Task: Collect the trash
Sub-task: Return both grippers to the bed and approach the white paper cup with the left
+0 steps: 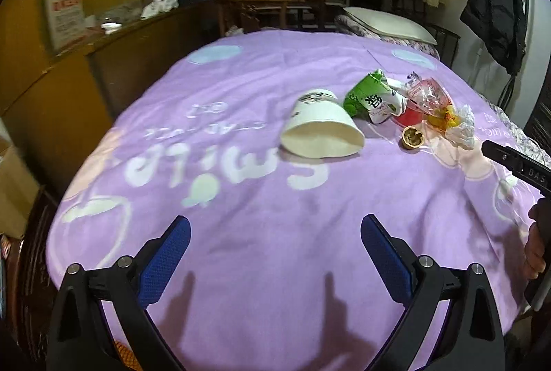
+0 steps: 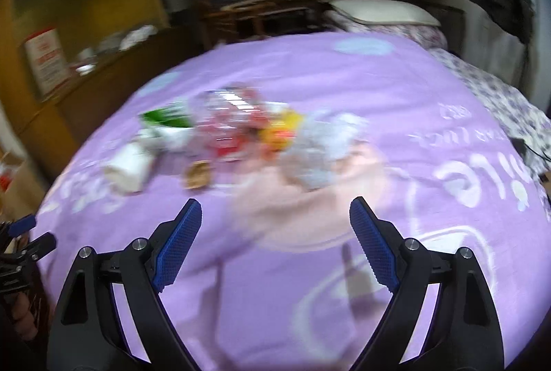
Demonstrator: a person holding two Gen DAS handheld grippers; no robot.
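Bedroom, purple blanket (image 1: 261, 205) | trash cluster lies ahead: paper cup (image 1: 322, 130) on its side, mouth toward camera, wrappers (image 1: 427, 95) right of it | left gripper (image 1: 275, 254) and right gripper (image 2: 275, 236) both spread wide, empty | right nearer wrappers

both grippers: black arms, silver screws, blue textured pads (image 1: 168, 254); white lettering, perhaps "das", on one.
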